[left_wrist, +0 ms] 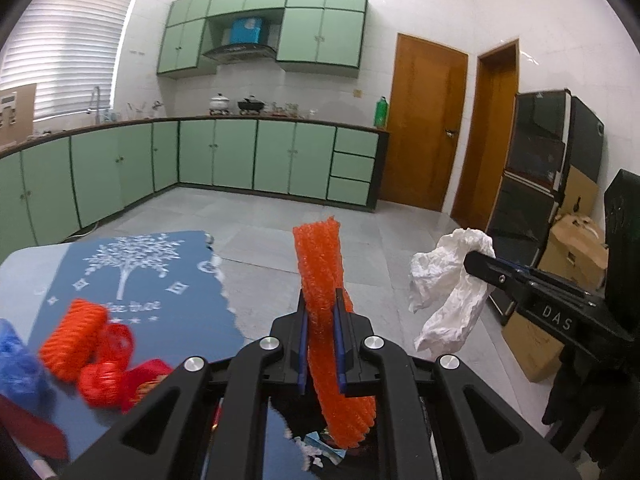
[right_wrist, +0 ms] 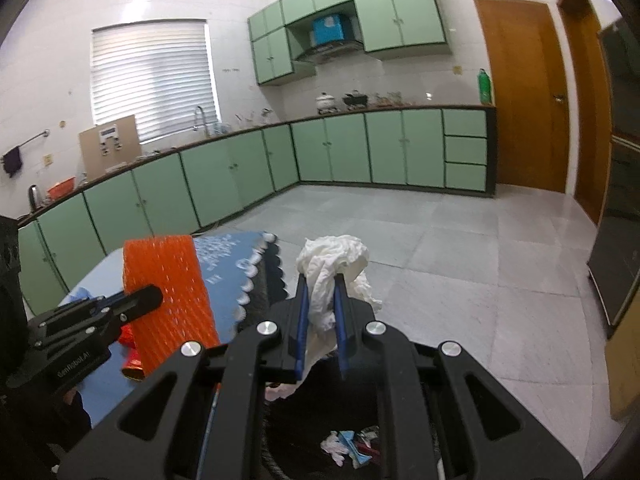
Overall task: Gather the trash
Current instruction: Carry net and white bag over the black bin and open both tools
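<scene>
My left gripper (left_wrist: 322, 300) is shut on an orange foam net sleeve (left_wrist: 320, 272) and holds it upright in the air; it also shows in the right wrist view (right_wrist: 168, 292). My right gripper (right_wrist: 320, 280) is shut on a crumpled white tissue (right_wrist: 332, 264), which also shows in the left wrist view (left_wrist: 448, 284). Both hang above a dark bin (right_wrist: 320, 420) with scraps of trash (right_wrist: 352, 446) inside. More orange net sleeves (left_wrist: 76, 340) and red wrappers (left_wrist: 108, 380) lie on the blue tablecloth (left_wrist: 132, 272) at the left.
A blue wrapper (left_wrist: 16, 364) lies at the table's left edge. Green kitchen cabinets (left_wrist: 240, 156) line the far wall. Wooden doors (left_wrist: 424, 120), a black cabinet (left_wrist: 536, 184) and cardboard boxes (left_wrist: 572, 248) stand at the right. Grey tiled floor (right_wrist: 460, 260) lies beyond the table.
</scene>
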The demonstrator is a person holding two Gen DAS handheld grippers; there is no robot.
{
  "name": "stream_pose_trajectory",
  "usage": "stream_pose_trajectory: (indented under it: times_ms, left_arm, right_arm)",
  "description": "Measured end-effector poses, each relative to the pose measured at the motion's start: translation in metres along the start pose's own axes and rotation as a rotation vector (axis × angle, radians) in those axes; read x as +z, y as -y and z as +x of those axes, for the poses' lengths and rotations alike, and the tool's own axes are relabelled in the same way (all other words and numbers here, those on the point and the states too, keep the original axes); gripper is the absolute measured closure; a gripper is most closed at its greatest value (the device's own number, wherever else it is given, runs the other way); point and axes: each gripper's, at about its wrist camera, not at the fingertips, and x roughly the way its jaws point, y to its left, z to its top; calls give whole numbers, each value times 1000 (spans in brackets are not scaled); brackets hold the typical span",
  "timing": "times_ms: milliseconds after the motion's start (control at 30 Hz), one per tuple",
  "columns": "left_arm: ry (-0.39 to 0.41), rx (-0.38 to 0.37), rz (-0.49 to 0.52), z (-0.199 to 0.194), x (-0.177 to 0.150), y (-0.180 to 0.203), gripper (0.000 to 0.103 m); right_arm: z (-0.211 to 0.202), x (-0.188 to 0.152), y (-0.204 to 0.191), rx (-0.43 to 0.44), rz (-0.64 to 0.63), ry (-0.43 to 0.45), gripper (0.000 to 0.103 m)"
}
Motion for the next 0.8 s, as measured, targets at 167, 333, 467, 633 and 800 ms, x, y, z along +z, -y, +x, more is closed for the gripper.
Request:
stream_pose_trajectory:
  times_ms: [167,333,467,633,800]
  left_arm:
    - [-37,-18,11,27,-7,11,92]
    - [-86,-25,21,56,-16,21,93]
    - [-126,-21,23,75,-23,24,92]
    - [-173,-19,21,94,-29,23,92]
    - [-203,-29,7,104,-31,22,90]
  right_arm:
    - [16,-19,15,-18,32,-39,92]
    - [37,-34,28,-25,52,-85,92]
    - [55,-42,34,-29,64,-123,92]
    - [73,-46,40,-30,73,-161,91]
    - [84,-51,41,-35,81,-199,84]
